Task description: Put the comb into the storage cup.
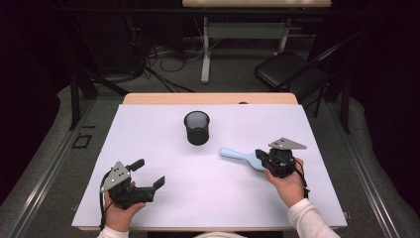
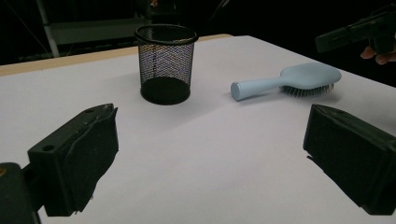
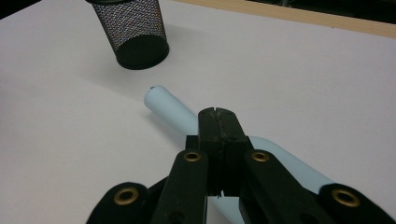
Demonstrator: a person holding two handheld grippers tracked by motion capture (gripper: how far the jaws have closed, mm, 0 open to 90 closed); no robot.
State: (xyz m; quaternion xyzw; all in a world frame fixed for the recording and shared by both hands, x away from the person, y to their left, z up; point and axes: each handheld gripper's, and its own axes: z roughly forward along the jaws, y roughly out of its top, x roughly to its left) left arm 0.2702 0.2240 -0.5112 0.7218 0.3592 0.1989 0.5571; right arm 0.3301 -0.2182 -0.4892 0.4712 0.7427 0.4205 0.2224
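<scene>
A light blue hairbrush (image 1: 242, 156) lies bristles down on the white table cover (image 1: 208, 198), its handle pointing toward a black mesh cup (image 1: 197, 128) that stands upright mid-table. My right gripper (image 1: 261, 156) is shut with nothing between its jaws and hovers just over the brush's head; in the right gripper view the closed jaws (image 3: 218, 116) sit above the hairbrush (image 3: 170, 109). My left gripper (image 1: 148, 173) rests at the near left, open wide and holding nothing. In the left gripper view the mesh cup (image 2: 166, 63) and hairbrush (image 2: 289, 80) lie ahead.
The table's wooden far edge (image 1: 208, 98) shows beyond the white cover. A black chair (image 1: 292, 69) and a second table's legs (image 1: 205, 49) stand on the floor behind, with cables (image 1: 163, 59) there.
</scene>
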